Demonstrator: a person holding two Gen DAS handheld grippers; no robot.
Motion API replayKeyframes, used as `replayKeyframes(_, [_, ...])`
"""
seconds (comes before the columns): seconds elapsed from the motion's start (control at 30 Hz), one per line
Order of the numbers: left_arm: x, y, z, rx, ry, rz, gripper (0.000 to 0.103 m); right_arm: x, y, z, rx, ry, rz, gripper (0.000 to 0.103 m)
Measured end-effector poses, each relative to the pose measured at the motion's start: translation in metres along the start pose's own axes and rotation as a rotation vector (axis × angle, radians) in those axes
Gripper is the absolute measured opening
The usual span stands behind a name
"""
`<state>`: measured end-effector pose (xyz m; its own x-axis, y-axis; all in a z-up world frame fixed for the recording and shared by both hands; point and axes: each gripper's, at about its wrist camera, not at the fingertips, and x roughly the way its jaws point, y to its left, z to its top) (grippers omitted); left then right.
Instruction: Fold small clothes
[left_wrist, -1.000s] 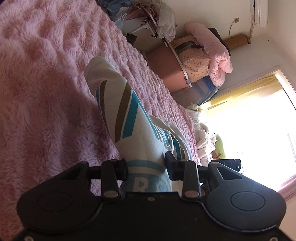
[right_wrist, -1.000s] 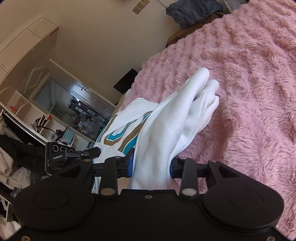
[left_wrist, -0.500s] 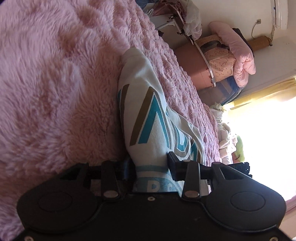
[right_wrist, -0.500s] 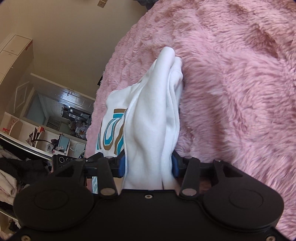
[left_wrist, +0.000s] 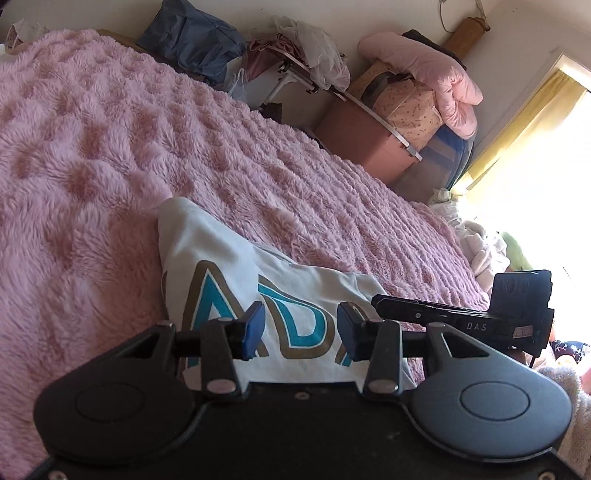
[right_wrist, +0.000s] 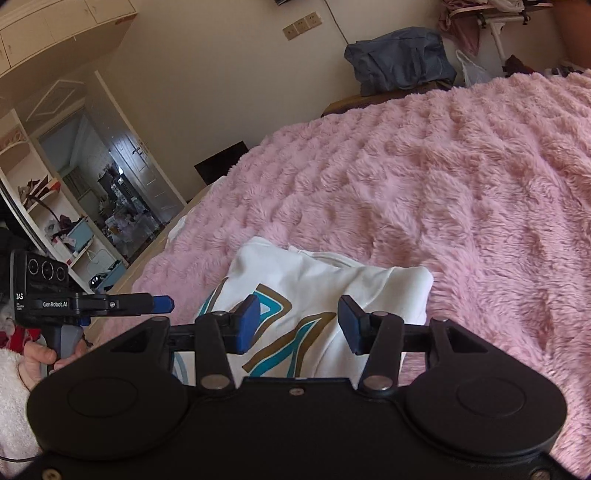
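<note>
Released now, folded shirt lies on blanket; both tools gape.

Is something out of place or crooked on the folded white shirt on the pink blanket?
Nothing serious. The white shirt lies folded on the pink blanket, both grippers open above it. Only a small bit of fabric pokes out beyond the far edge, so that edge is not quite tidy.
</note>
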<state>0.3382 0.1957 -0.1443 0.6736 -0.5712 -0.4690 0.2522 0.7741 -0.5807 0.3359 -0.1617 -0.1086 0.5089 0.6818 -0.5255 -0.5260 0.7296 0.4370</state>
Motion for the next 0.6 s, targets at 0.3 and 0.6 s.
replayKeyframes(0.3, [0.061,0.04,-0.008,-0.046,0.074,0.117,0.045,0.042,-0.039,-0.009,0.029,0.072,-0.107,0.036])
replayKeyframes(0.6, [0.007,-0.01,-0.016,0.071,-0.018,0.255,0.046,0.008,-0.015,-0.012,-0.014,-0.015,-0.074,0.036])
